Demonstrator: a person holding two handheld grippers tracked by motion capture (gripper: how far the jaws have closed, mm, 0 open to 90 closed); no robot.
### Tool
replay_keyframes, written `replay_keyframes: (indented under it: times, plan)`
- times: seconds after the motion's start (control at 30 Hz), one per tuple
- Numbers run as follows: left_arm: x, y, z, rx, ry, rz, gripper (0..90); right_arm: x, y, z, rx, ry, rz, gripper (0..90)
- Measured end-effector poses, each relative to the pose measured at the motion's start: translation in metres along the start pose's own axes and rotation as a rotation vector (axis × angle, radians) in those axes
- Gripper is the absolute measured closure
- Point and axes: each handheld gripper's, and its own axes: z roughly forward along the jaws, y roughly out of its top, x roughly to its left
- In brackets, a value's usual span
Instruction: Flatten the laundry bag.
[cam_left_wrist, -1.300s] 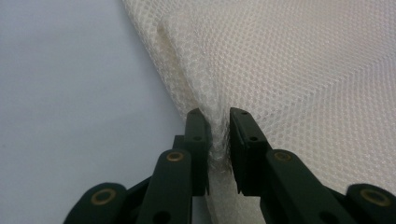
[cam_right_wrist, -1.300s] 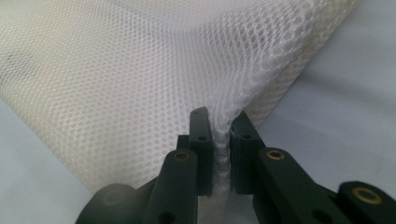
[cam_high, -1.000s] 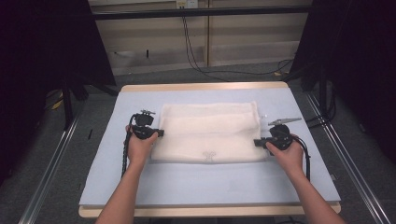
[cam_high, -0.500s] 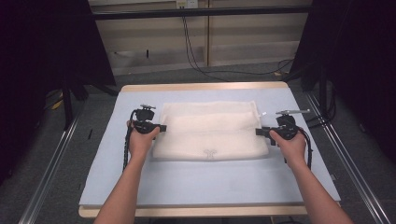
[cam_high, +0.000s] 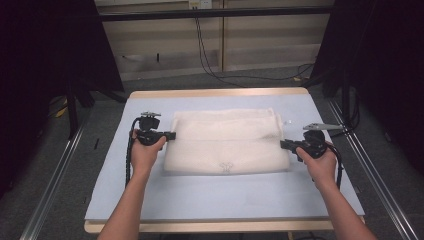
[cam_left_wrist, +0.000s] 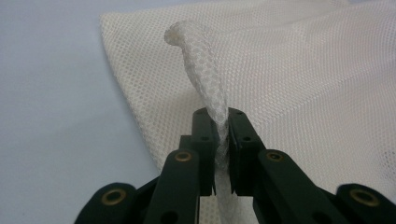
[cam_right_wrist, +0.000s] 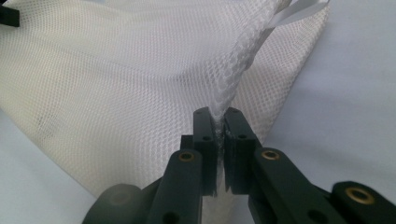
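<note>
Nearest the camera in the high view, two bare forearms come up from the bottom edge over the pale blue bench, each hand wrapped around a black gripper. The left gripper sits at the left edge of a white mesh laundry bag, and the right gripper sits at its right edge, so the two are well apart with the bag between them. A black cable loops down from each gripper alongside the wrist.

In the left gripper view, the left gripper has its jaws drawn almost together on a pinched-up ridge of the mesh laundry bag; the ridge rises from between the jaws and curls over at its top. In the right gripper view, the right gripper is likewise closed tight on a raised fold of the mesh laundry bag, and a thin white ribbon tag sticks out near the far end of that fold.

The bag lies flat and roughly rectangular in the middle of the bench, with a soft crease running across it and a small pale mark near its front edge. Beyond the bench's far wooden edge lie grey floor and a dark cable trailing down a light panelled wall
</note>
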Motion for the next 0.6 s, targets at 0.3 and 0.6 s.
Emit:
replay_keyframes:
  times: [0.3, 0.6]
  plan:
    - [-0.004, -0.035, -0.012, -0.052, -0.055, -0.038, 82.9, 0.008, -0.024, -0.016, -0.017, 0.002, -0.051, 85.2]
    - [-0.013, -0.057, -0.025, -0.046, -0.086, -0.007, 82.9, 0.017, -0.047, -0.03, 0.016, 0.03, -0.067, 84.6]
